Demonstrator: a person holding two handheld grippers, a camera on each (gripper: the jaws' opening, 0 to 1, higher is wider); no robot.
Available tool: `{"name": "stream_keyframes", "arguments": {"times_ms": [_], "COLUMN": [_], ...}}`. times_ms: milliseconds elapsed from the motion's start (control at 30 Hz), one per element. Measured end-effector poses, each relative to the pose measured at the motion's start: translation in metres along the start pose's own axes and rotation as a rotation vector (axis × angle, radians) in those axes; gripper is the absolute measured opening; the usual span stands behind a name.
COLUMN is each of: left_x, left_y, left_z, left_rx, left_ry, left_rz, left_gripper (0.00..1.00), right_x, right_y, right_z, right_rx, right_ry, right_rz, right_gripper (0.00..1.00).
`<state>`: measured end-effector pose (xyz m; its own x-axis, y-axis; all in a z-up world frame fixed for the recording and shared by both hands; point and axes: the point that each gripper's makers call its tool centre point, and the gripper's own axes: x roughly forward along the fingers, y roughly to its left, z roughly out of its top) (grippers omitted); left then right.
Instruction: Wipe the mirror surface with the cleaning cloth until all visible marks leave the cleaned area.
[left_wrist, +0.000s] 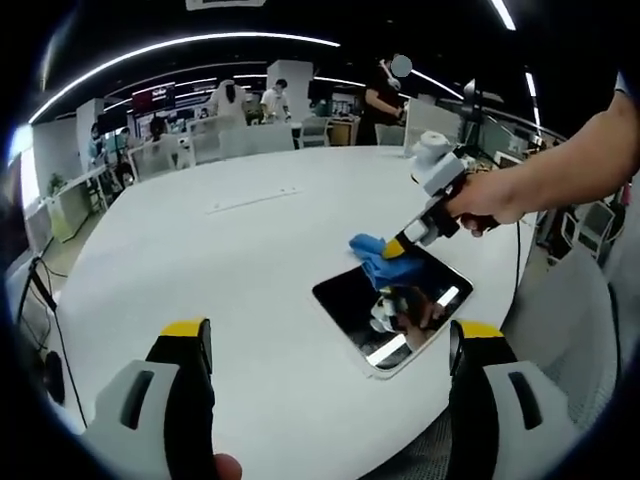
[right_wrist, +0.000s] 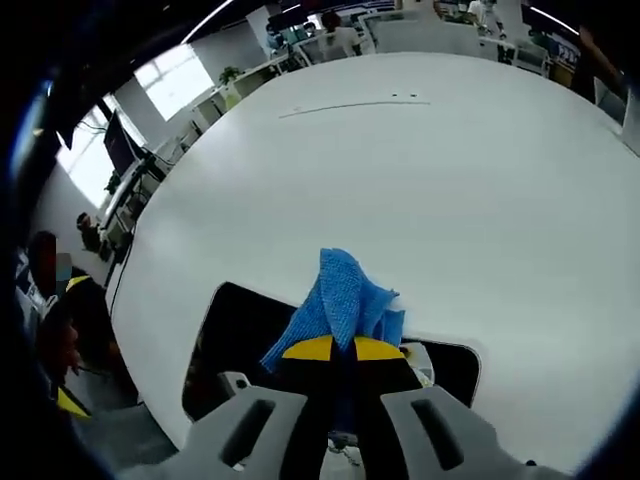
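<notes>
My right claw (right_wrist: 335, 348) was clamped on the blue cloth (right_wrist: 340, 295), its yellow-tipped jaws pinched together with the fabric bunched and sticking up past them. Through the left gripper view I saw that same right claw (left_wrist: 398, 247) reaching in from the right, my hand (left_wrist: 482, 200) wrapped round its handle, pressing the cloth (left_wrist: 378, 258) down onto the far edge of the mirror (left_wrist: 392, 310). The mirror lay flat on the white table (left_wrist: 220, 280), near the edge closest to me, its dark glass throwing back a ceiling light and the claw above it. In the right gripper view the mirror (right_wrist: 240, 345) spread dark beneath and to both sides of the cloth. I could not tell whether any marks were on the glass. My left claw (left_wrist: 330, 345) hung above the table just short of the mirror, jaws spread wide and gripping nothing. Beyond the table (right_wrist: 450, 180) stood desks, chairs and several people (left_wrist: 380, 100) in an office.
</notes>
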<state>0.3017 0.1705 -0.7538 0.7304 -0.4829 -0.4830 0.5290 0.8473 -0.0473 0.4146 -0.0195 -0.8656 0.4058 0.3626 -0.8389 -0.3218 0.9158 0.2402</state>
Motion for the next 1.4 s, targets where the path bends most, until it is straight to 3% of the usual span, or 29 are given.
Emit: {"name": "stream_keyframes", "arguments": {"times_ms": [133,367,500,600,733,1033,1400], "left_x": [-0.006,-0.011,-0.015,-0.017,-0.02,-0.021,-0.018], "left_y": [0.005,-0.006,-0.008,-0.011,-0.012,-0.02,-0.014], "left_z": [0.002,0.003,0.006,0.006,0.002,-0.012,-0.013], "left_rx": [-0.012,0.0,0.005,0.011,0.02,0.016,-0.009], "left_ry": [-0.013,-0.023,-0.032,-0.033,-0.031,-0.014,-0.004], "left_rz": [0.04,0.037,0.037,0.036,0.038,0.024,0.028], "left_gripper": [0.98,0.98,0.98,0.98,0.98,0.98,0.99], "right_x": [-0.004,-0.004,-0.004,-0.008,-0.012,-0.02,-0.031], "right_y": [-0.009,-0.012,-0.013,-0.011,-0.01,-0.003,0.003], "right_z": [-0.002,-0.001,-0.002,-0.009,-0.017,-0.035,-0.058], "right_rx": [-0.033,0.014,0.067,0.041,0.097,0.097,0.091], "right_ry": [0.005,-0.009,-0.054,-0.048,-0.054,-0.058,-0.045], "right_rz": [-0.014,-0.014,-0.006,-0.022,-0.007,-0.002,0.023], "right_gripper": [0.0,0.0,0.0,0.0,0.0,0.0,0.0]}}
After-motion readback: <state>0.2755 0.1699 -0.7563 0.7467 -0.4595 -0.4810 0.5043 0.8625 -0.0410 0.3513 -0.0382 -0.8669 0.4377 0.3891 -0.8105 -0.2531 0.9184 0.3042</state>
